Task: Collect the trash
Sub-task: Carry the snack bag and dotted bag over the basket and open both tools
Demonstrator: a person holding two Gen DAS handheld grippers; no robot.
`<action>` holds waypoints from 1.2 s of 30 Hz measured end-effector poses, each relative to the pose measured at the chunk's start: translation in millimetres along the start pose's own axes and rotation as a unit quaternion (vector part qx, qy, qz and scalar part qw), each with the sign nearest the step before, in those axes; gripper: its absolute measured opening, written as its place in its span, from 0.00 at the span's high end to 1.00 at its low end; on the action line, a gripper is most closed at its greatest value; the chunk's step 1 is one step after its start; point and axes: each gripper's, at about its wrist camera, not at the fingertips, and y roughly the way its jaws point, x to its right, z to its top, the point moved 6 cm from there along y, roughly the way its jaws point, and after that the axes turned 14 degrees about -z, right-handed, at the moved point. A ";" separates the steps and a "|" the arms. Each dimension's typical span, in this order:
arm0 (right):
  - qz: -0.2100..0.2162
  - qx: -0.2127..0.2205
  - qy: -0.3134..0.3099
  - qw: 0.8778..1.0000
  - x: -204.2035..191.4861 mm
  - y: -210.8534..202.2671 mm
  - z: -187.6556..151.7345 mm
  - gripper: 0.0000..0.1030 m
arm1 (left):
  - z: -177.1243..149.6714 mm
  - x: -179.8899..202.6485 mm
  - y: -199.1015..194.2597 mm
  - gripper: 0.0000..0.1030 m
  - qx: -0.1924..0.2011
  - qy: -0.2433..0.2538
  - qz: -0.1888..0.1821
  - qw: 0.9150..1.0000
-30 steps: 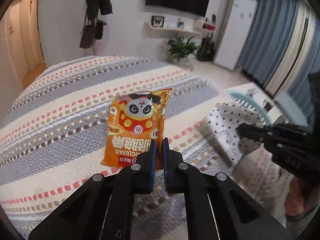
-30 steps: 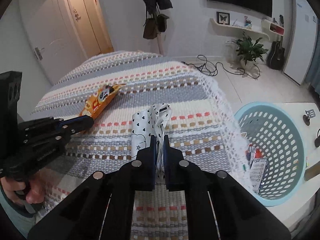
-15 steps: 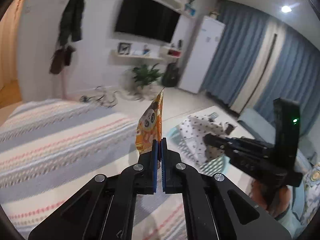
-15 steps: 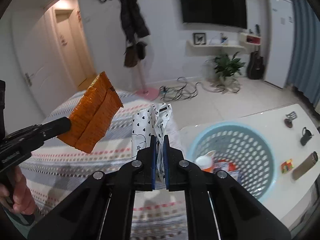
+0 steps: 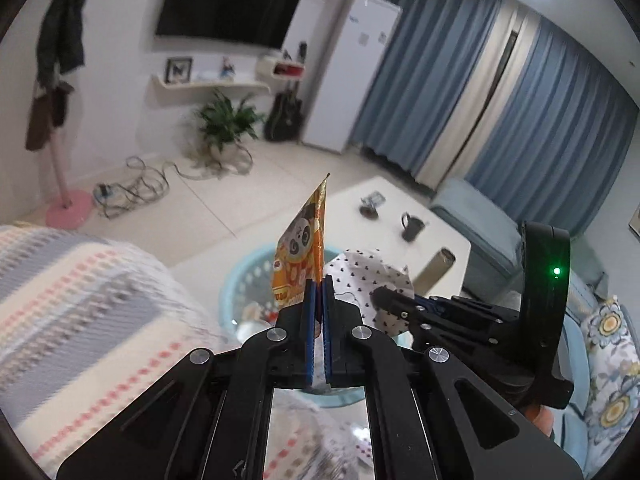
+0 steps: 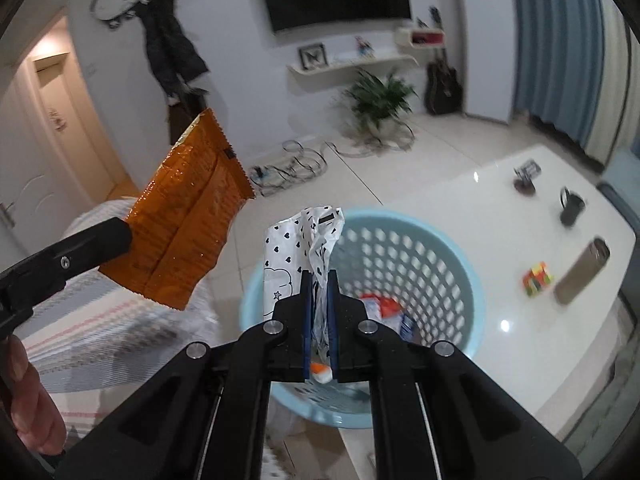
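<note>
Two wrappers held over basket (image 6: 472,280) at 12 o'clock: left gripper (image 5: 318,300) pinches snack bag (image 5: 300,248), right gripper (image 6: 319,300) pinches heart-print wrapper (image 6: 292,240), poised for dropping.

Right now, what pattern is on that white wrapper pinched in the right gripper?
Small black hearts on the white wrapper, with a cloud outline lower down; it shows best in the right wrist view.

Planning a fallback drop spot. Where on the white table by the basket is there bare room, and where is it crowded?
Bare: the white table between the basket rim and the mug, and the near strip below the cube. Crowded: the right edge, where mug, cube and metal bottle cluster.
</note>
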 end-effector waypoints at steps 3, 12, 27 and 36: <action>-0.011 -0.030 0.011 0.999 14.4 24.2 -13.1 0.95 | -9.1 -7.0 31.3 0.99 -0.024 -0.012 -0.005 1.000; -0.012 -0.087 0.048 0.995 37.3 63.7 -36.6 0.80 | -28.3 -22.2 55.0 0.69 -0.054 -0.028 -0.007 0.998; -0.022 -0.023 0.019 0.999 18.3 -0.6 -27.8 0.47 | -33.4 -10.5 -22.2 0.19 0.026 -0.040 0.034 0.998; -0.047 0.079 -0.005 0.996 -11.9 -73.7 -21.4 0.34 | -39.5 14.4 -104.3 0.10 0.130 0.020 0.139 0.981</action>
